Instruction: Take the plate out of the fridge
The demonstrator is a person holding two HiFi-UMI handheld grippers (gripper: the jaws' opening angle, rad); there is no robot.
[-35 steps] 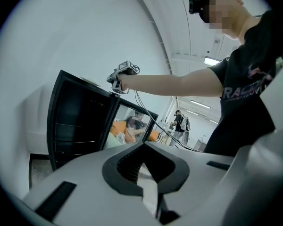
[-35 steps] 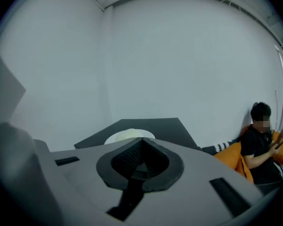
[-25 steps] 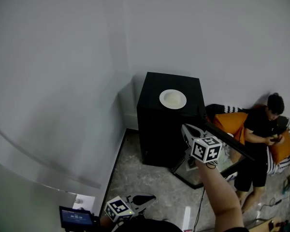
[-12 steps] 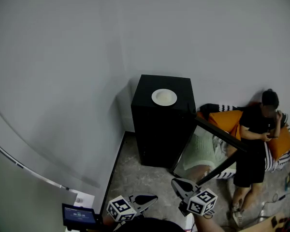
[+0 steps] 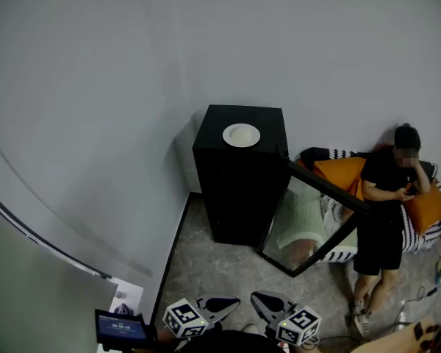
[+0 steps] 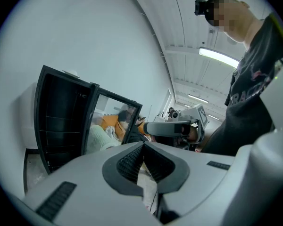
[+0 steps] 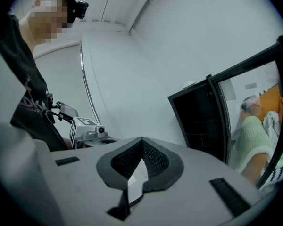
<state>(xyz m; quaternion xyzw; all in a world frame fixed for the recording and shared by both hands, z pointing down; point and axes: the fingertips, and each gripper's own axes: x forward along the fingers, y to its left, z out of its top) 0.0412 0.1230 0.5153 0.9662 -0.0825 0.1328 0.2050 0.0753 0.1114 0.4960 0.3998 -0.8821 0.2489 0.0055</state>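
Two grippers hang low at the bottom edge of the head view: the left gripper (image 5: pixel 234 300) and the right gripper (image 5: pixel 256 298), tips angled toward each other. Both sets of jaws are clenched tight with nothing between them. Over in the corner stands the black fridge (image 5: pixel 239 190), its glass door (image 5: pixel 301 219) swung wide open to the right. The white plate (image 5: pixel 241 134) sits on top of the fridge, well apart from both grippers. A person (image 5: pixel 386 197) sits against the wall beyond the door.

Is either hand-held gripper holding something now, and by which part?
Nothing is held: the left hand-held gripper and the right hand-held gripper are both shut, empty.
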